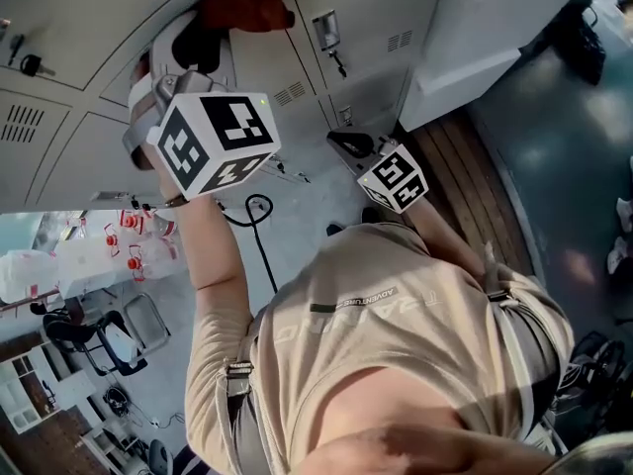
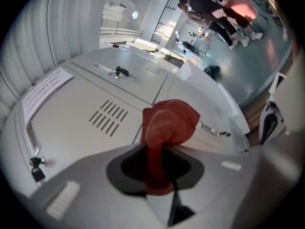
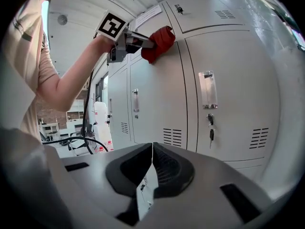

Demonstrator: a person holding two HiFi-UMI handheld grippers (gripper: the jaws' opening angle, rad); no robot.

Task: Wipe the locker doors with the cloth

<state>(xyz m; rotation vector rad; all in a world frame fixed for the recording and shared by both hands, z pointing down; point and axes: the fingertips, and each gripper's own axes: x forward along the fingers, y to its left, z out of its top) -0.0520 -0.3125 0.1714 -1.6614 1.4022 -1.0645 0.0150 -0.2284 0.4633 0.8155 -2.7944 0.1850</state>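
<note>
Pinching red cloth in left gripper against locker door, upper centre; right gripper closed, empty; "ADVENTURE" on shirt.

I've got the left gripper up high, with the cloth pinched in it and pressed on a seam between locker doors. My right gripper sits low, well apart from them, jaws together on nothing. Keys hang below the handle, right of the cloth.
</note>
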